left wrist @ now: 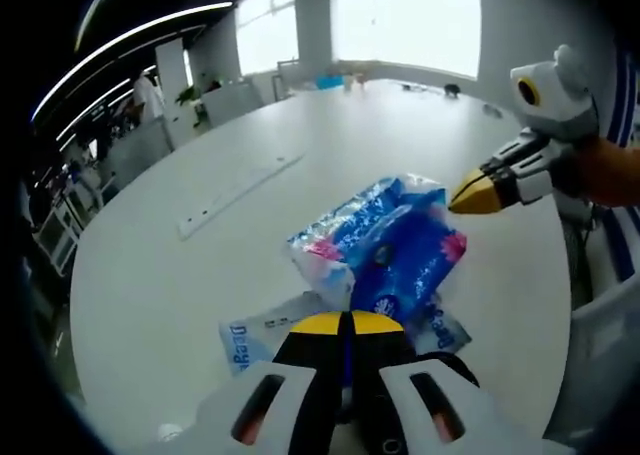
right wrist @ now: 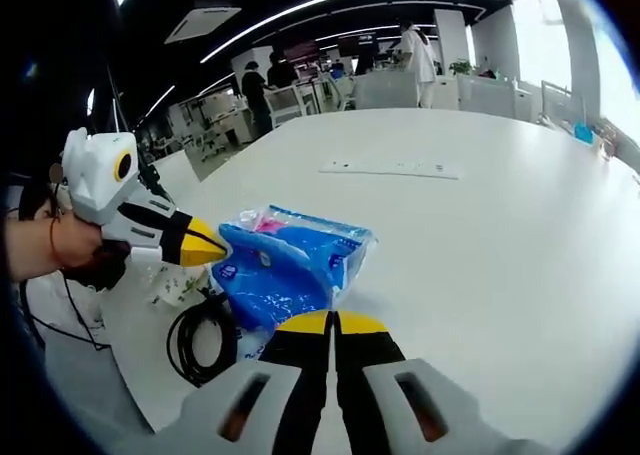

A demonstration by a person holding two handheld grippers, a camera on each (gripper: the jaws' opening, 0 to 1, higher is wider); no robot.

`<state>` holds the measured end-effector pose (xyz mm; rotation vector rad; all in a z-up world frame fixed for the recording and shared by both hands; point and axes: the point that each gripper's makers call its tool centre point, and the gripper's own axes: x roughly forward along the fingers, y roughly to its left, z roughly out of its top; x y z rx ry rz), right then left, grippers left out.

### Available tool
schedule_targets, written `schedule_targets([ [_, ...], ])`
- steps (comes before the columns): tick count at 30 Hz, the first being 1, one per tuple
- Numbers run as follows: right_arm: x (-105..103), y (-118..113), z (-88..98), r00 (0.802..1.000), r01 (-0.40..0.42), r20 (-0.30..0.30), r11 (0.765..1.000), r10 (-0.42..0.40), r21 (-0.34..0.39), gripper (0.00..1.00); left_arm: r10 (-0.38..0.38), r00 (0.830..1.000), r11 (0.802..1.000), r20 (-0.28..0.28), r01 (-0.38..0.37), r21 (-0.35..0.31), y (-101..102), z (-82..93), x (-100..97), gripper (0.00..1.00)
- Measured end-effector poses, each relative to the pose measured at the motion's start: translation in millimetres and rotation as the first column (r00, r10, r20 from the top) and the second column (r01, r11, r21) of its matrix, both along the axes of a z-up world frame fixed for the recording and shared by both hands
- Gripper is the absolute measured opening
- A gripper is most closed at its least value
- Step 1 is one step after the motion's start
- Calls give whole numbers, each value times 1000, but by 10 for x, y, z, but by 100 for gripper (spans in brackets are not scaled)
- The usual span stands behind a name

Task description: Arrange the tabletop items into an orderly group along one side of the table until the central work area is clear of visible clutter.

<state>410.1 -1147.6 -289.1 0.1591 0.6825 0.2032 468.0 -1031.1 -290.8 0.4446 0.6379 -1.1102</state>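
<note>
A blue plastic tissue pack lies near the edge of the white round table. My left gripper is shut, its yellow tips just short of the pack's near end. In the right gripper view the left gripper comes in from the left with its tip against the pack's edge. My right gripper is shut too, right behind the pack. From the right of the left gripper view the right gripper points at the pack's corner. Whether either pinches the film is unclear.
A flat white and blue wrapper lies under the pack's near side. A coiled black cable and a crumpled white scrap sit at the table edge. A long white power strip lies further in. Chairs and people stand beyond the table.
</note>
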Motion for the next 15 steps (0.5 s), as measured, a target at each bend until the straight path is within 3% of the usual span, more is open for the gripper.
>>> schedule_targets([
  [15, -144, -185, 74, 1000, 20, 5, 1000, -20, -17, 0, -19, 1000, 1000, -1, 19, -14, -188, 68, -156, 0],
])
